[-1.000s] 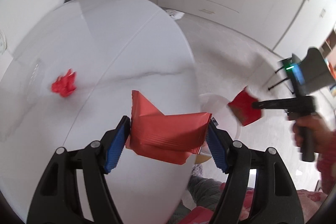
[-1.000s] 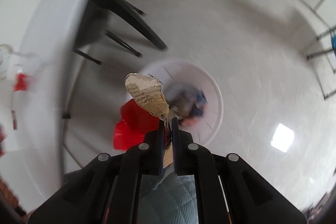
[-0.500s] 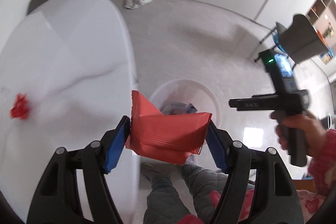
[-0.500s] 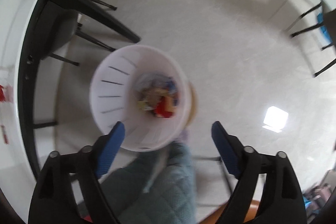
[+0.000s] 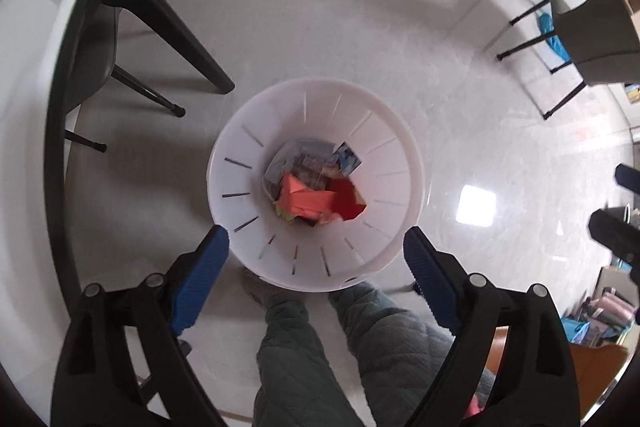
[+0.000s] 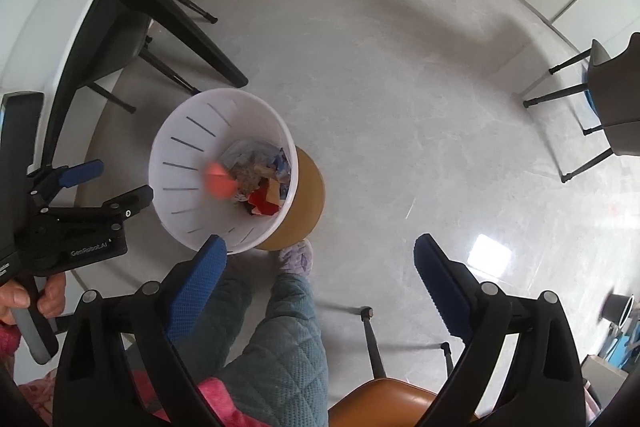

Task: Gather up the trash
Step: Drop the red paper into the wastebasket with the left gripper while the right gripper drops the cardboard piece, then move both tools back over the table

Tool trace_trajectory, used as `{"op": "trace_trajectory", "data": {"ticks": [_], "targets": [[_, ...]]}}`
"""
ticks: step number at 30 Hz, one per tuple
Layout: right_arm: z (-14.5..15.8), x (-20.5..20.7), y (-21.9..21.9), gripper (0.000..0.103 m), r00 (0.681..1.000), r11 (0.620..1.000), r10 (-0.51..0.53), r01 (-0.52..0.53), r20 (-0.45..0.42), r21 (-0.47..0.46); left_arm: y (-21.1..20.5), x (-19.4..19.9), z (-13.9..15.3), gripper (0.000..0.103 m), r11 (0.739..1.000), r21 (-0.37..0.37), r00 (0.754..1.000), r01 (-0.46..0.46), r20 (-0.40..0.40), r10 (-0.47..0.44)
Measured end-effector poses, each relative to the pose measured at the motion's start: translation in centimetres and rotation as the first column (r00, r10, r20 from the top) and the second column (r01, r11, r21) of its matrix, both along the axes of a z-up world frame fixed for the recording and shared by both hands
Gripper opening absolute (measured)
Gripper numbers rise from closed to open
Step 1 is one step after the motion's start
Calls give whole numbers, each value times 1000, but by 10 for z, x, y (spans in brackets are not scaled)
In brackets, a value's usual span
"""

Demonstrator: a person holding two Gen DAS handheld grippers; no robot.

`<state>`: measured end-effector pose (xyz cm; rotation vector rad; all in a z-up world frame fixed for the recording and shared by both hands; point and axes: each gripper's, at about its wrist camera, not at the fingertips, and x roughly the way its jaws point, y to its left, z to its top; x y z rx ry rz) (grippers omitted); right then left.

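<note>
From my left wrist view, I hold my left gripper [image 5: 316,247] pointing straight down over the white bin [image 5: 240,155], so that anything I let go falls inside and not on the floor [image 5: 360,27]. My jaws are spreading wider, with nothing between them; the blue pads flank the bin's near rim at 7 and 5 o'clock. The trash sits at the bottom of the bin: an orange-red folded wrapper [image 5: 306,197] on top, a darker red piece [image 5: 348,201] at its 3 o'clock, and bluish printed packets [image 5: 316,157] at its 12 o'clock. The table [image 5: 36,39] edge curves along 9 to 11 o'clock, its dark legs and a chair beneath. The person's quilted trouser legs [image 5: 296,351] stand at 6 o'clock, just beside the bin.

From my right wrist view, my right gripper [image 6: 320,259] also faces down but hangs off to one side: the bin [image 6: 176,147] lies at 10 o'clock, not between the pads. These jaws are also opening and hold nothing. Inside the bin an orange wrapper [image 6: 218,181] appears blurred, apparently mid-fall, over mixed red and blue scraps [image 6: 264,179]. A brown round base [image 6: 308,199] shows behind the bin. The left gripper [image 6: 92,187] shows at 9 o'clock, held in a hand [image 6: 24,301] over the bin's edge.
</note>
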<state>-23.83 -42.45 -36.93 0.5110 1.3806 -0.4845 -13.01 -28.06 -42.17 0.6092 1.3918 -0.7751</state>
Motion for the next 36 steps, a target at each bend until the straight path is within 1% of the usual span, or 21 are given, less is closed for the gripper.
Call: {"op": "trace_trajectory", "data": {"ticks": [2, 5, 8, 9, 12, 13, 15, 16, 18, 21, 22, 23, 24, 25, 27, 29, 30, 32, 33, 34, 36], "targets": [[3, 1, -2, 94, 1000, 1000, 4, -4, 12, 3, 1, 0, 13, 90, 1000, -24, 1000, -7, 26, 7], [15, 7, -2, 94, 999, 1000, 22, -22, 43, 0, 4, -2, 42, 90, 997, -75, 997, -21, 70, 26], [32, 19, 1, 94, 995, 999, 50, -49, 86, -11, 13, 1, 82, 91, 988, -143, 992, -59, 106, 74], [37, 23, 2, 94, 994, 998, 58, -57, 97, -15, 15, 3, 89, 91, 985, -157, 990, -67, 116, 86], [60, 41, 10, 94, 982, 993, 114, -110, 151, -32, 31, 9, 121, 95, 975, -201, 977, -98, 164, 132], [65, 47, 12, 94, 978, 991, 131, -126, 162, -35, 42, 12, 133, 95, 970, -217, 969, -113, 192, 156], [76, 61, 21, 94, 967, 984, 176, -170, 186, -46, 56, 17, 147, 95, 963, -232, 956, -141, 223, 193], [82, 71, 28, 95, 957, 978, 208, -202, 200, -52, 68, 21, 156, 95, 956, -240, 944, -167, 240, 225], [93, 90, 43, 96, 934, 963, 268, -262, 234, -57, 93, 27, 170, 95, 938, -259, 917, -229, 265, 297], [102, 117, 67, 97, 901, 939, 341, -341, 269, -49, 141, 39, 186, 95, 892, -284, 860, -351, 278, 427], [105, 130, 80, 97, 882, 924, 377, -380, 283, -46, 165, 43, 191, 95, 866, -289, 827, -409, 285, 485], [106, 139, 90, 97, 868, 912, 404, -409, 289, -47, 178, 45, 194, 95, 851, -289, 806, -439, 291, 515], [107, 153, 105, 97, 847, 892, 443, -449, 293, -50, 200, 49, 197, 95, 825, -288, 772, -485, 302, 559], [107, 164, 118, 97, 831, 876, 473, -480, 293, -53, 213, 51, 199, 95, 809, -288, 751, -512, 308, 584], [108, 182, 139, 97, 805, 851, 513, -522, 299, -55, 245, 55, 200, 95, 767, -286, 700, -574, 314, 641], [110, 207, 168, 97, 769, 818, 559, -573, 310, -53, 282, 61, 201, 95, 715, -287, 645, -637, 311, 699], [111, 214, 179, 97, 758, 807, 573, -588, 312, -55, 299, 64, 201, 95, 691, -290, 620, -662, 307, 722], [115, 240, 214, 97, 725, 778, 606, -625, 328, -55, 326, 71, 201, 95, 659, -292, 587, -693, 303, 751], [117, 248, 226, 97, 717, 771, 613, -635, 332, -53, 340, 78, 201, 95, 647, -292, 575, -704, 300, 761], [116, 264, 245, 97, 706, 761, 623, -647, 338, -50, 355, 83, 201, 95, 637, -292, 565, -714, 296, 770], [113, 288, 274, 97, 697, 752, 630, -657, 344, -45, 379, 92, 200, 95, 631, -289, 560, -720, 294, 774]]}}
